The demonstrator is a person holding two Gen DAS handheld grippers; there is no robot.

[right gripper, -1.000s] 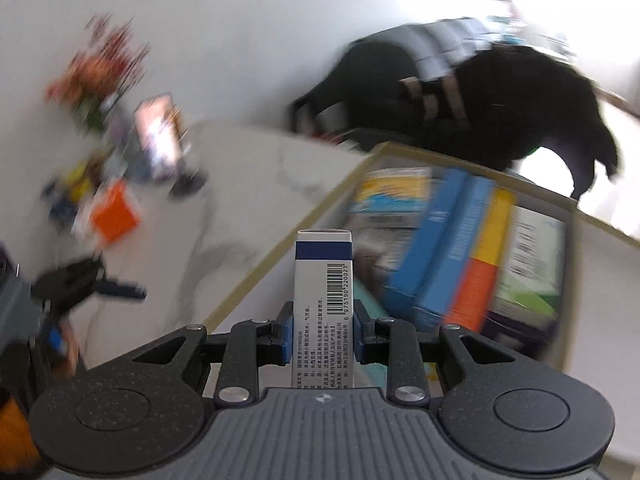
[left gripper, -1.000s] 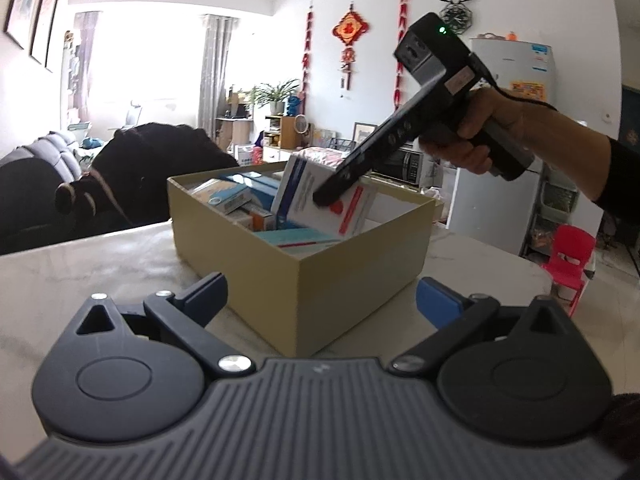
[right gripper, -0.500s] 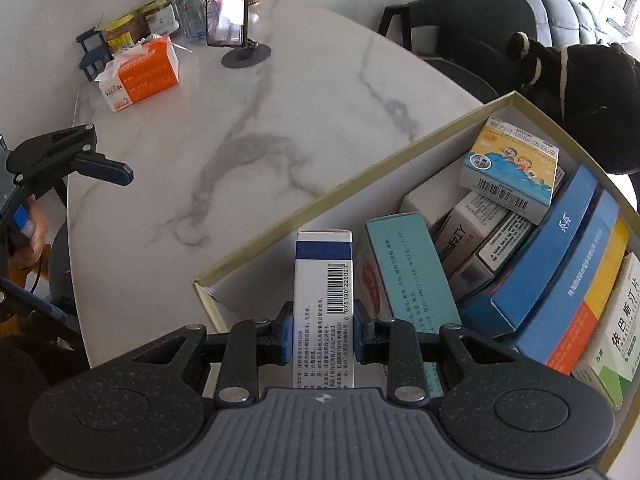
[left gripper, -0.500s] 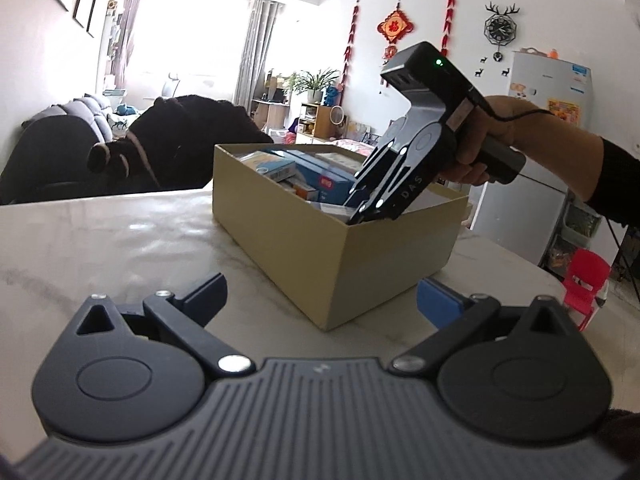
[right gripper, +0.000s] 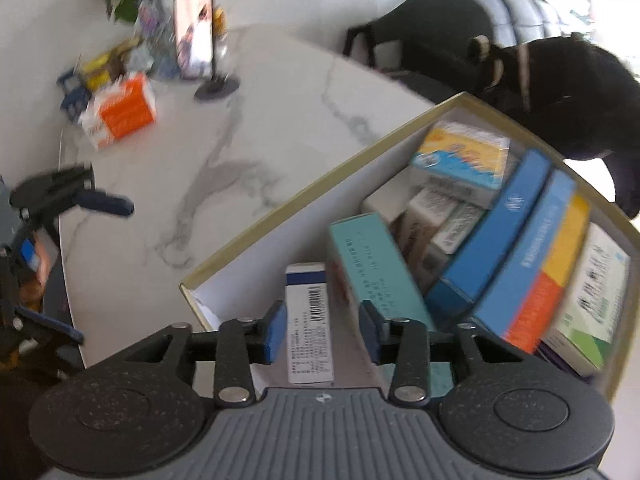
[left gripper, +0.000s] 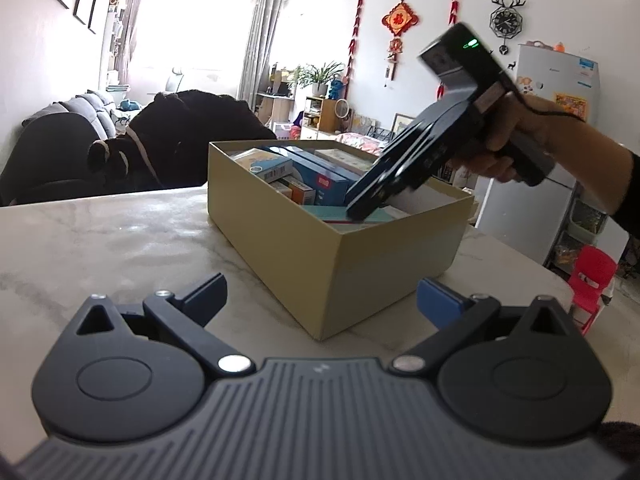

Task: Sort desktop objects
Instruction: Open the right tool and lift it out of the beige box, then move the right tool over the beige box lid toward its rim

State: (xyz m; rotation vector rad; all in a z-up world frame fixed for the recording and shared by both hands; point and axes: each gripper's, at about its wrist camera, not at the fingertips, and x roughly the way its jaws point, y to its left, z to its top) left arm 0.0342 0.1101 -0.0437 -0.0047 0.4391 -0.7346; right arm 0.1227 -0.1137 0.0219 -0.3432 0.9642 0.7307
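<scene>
Right wrist view: the right tongs (right gripper: 323, 334) are seen poised inside the near corner of the cardboard box (right gripper: 304, 196), pointing steeply down.
Tongs, right: the jaws have just been opening; the white carton with the blue band (right gripper: 309, 320) stands between them, a gap showing on both sides, so it is no longer gripped.
Carton: it is placed in the free slot between the box's white inner wall and the teal carton (right gripper: 376, 276), apparently resting on the box floor, though blur keeps the contact from being confirmed.
Box contents: blue cartons (right gripper: 496, 232), an orange-and-yellow one and a green-and-white one are packed along the far side.
Left wrist view: the left tongs (left gripper: 320, 300) are held wide open and empty, low over the marble bench (left gripper: 100, 240), just short of the box's near corner.
Step in hand: the release of the carton is judged to be under way.
Done well: the jaws should be spread fully before any lift, and the tongs drawn straight back along their own line, so that neither pad drags the carton or tips the teal one beside it.
Risk: a sideways pull could topple the carton.
Remaining: an orange tissue pack (right gripper: 120, 112) and small items near the phone stand (right gripper: 196, 36) are left on the bench.
</scene>
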